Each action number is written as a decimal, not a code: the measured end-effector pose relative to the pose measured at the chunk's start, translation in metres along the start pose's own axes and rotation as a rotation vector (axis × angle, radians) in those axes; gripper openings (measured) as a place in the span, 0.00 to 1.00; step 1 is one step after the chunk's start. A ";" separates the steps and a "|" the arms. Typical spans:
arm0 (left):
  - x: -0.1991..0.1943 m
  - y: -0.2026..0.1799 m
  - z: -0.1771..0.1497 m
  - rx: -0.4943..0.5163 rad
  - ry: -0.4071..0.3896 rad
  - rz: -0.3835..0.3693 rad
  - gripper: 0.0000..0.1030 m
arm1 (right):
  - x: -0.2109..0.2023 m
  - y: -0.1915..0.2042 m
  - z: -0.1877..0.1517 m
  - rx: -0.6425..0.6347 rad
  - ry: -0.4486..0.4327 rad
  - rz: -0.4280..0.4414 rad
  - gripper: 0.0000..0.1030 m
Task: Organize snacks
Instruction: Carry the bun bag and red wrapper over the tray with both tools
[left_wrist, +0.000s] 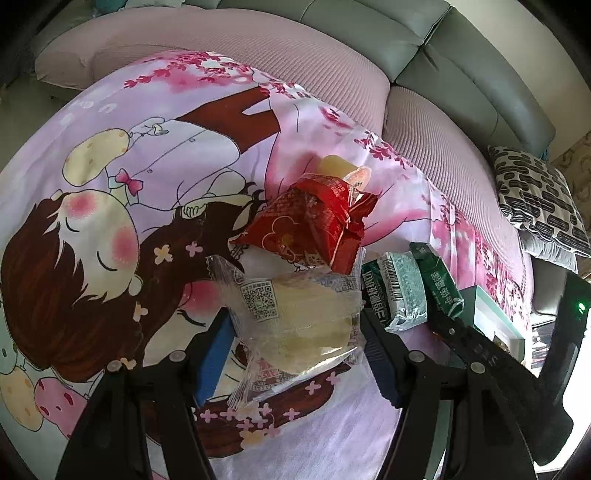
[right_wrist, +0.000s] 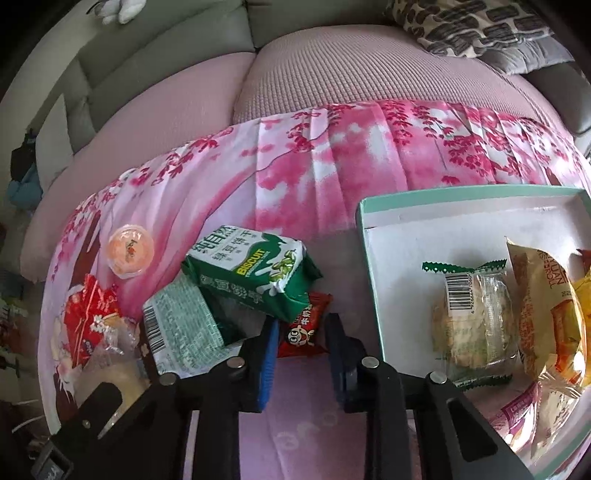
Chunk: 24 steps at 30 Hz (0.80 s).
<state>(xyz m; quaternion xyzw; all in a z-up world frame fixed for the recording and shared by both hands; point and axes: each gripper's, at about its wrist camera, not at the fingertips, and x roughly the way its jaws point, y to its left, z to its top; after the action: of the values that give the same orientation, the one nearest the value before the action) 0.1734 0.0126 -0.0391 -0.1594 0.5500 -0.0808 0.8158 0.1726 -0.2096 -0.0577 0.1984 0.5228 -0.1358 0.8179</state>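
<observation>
Landmark: the box (right_wrist: 373, 236), teal-rimmed, white inside, sitting on the pink cloth (right_wrist: 314, 166) over the sofa (right_wrist: 166, 88). Right gripper (right_wrist: 301, 332) is just beside the box's left wall, pointing down at the cloth, jaws narrow and closed on a small red candy (right_wrist: 304, 326); the candy's far end is tucked under a green biscuit pack (right_wrist: 255, 273) lying one step farther left of the box. A second green pack (right_wrist: 181, 325), barcode side up, lies left of that one and partly under it. Orange jelly cup (right_wrist: 129, 251) sits well left of the box, farther back on the cloth. Inside the box: a clear-wrapped cake (right_wrist: 474, 325) with green ends and a yellow roll bag (right_wrist: 546, 314) at the right wall. Left gripper (left_wrist: 295, 328) is farther left of the box, jaws about half open around a clear bread bag (left_wrist: 299, 314); the bag fills the gap, but I can't tell whether the pads actually press it. A red packet (left_wrist: 314, 221) lies on the bread bag's far end, jelly cup behind it.
</observation>
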 end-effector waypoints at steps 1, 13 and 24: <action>-0.002 0.000 0.000 -0.002 -0.006 0.002 0.67 | -0.005 0.000 -0.002 0.001 -0.009 0.018 0.26; -0.029 -0.009 -0.003 0.032 -0.059 -0.038 0.65 | -0.078 -0.018 -0.048 0.057 -0.161 0.137 0.26; -0.058 -0.044 -0.013 0.128 -0.117 -0.084 0.65 | -0.113 -0.053 -0.063 0.101 -0.247 0.132 0.26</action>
<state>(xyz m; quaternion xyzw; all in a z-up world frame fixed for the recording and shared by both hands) 0.1416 -0.0132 0.0223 -0.1344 0.4878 -0.1405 0.8511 0.0520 -0.2252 0.0117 0.2550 0.3964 -0.1315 0.8721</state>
